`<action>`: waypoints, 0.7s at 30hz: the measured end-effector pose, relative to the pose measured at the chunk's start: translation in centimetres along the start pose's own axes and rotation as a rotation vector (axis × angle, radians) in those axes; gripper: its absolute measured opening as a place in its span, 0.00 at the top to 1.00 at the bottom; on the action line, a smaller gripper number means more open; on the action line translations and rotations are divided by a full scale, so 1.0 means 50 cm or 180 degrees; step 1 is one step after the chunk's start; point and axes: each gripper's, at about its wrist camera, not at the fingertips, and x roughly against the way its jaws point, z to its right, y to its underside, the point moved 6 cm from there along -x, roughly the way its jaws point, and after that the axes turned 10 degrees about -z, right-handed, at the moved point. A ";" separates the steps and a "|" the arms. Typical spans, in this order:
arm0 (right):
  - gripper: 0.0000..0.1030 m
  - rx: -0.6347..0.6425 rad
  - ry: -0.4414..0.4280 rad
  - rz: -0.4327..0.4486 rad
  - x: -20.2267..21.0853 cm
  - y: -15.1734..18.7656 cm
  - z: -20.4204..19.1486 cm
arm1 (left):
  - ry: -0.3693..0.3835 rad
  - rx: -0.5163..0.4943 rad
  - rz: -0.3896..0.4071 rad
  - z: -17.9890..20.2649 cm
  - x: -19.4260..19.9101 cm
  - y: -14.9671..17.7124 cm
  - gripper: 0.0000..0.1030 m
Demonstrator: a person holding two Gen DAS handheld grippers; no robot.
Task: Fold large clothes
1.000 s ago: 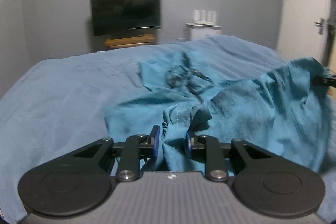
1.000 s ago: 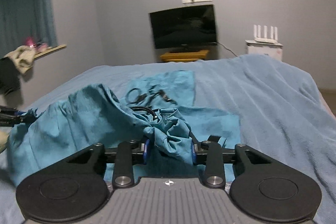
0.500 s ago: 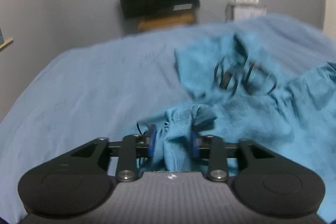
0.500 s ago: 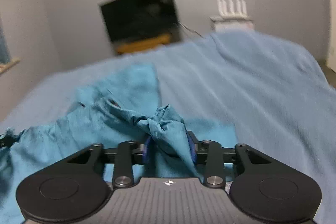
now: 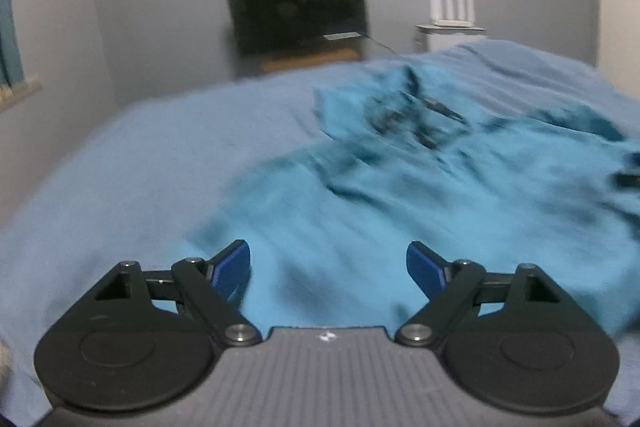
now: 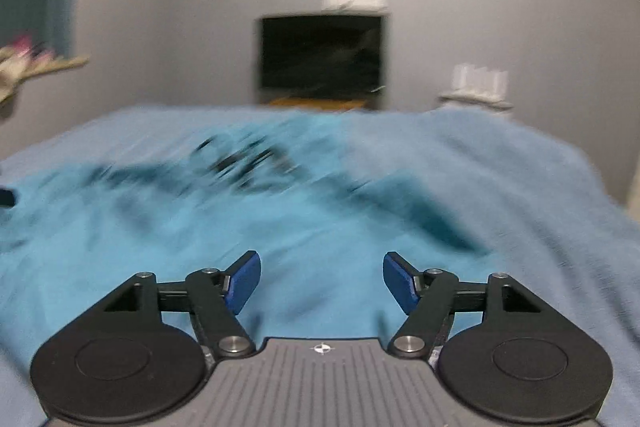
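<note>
A large teal garment (image 5: 400, 195) with a dark print lies spread and rumpled on the blue bed cover; it also shows in the right wrist view (image 6: 248, 227). Both views are motion-blurred. My left gripper (image 5: 328, 271) is open and empty, its blue pads wide apart just above the garment's near edge. My right gripper (image 6: 322, 281) is open and empty too, over the garment's near part. The tip of the other gripper shows at the right edge of the left wrist view (image 5: 628, 179).
The blue bed cover (image 5: 120, 163) fills the lower half of both views. A dark TV (image 5: 298, 9) on a wooden stand and a white cabinet (image 5: 450, 35) with a router stand at the far wall. A window shelf (image 6: 36, 63) is at the left.
Both grippers were shut on bunched teal cloth and have opened, letting it go. The garment has dropped and now lies flatter on the bed.
</note>
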 end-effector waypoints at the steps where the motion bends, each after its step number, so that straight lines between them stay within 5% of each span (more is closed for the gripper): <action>1: 0.36 0.0140 -0.0040 -0.0082 -0.018 0.006 -0.019 | -0.0028 -0.0004 -0.0024 0.008 -0.009 0.014 0.16; 5: 0.34 0.0218 0.0413 -0.0248 -0.070 0.030 -0.008 | -0.0489 -0.0214 -0.0130 0.003 -0.077 0.047 0.12; 11: 0.34 -0.0588 0.1232 -0.0561 -0.085 0.077 0.146 | -0.0690 0.0402 -0.0390 -0.096 -0.116 0.081 0.08; 17: 0.33 -0.1368 0.1255 -0.0509 -0.040 0.087 0.210 | -0.0731 0.0526 -0.0238 -0.123 -0.048 0.085 0.08; 21: 0.30 -0.1717 0.1071 -0.0448 -0.017 0.085 0.210 | -0.0430 0.0877 -0.0059 -0.134 0.034 0.091 0.08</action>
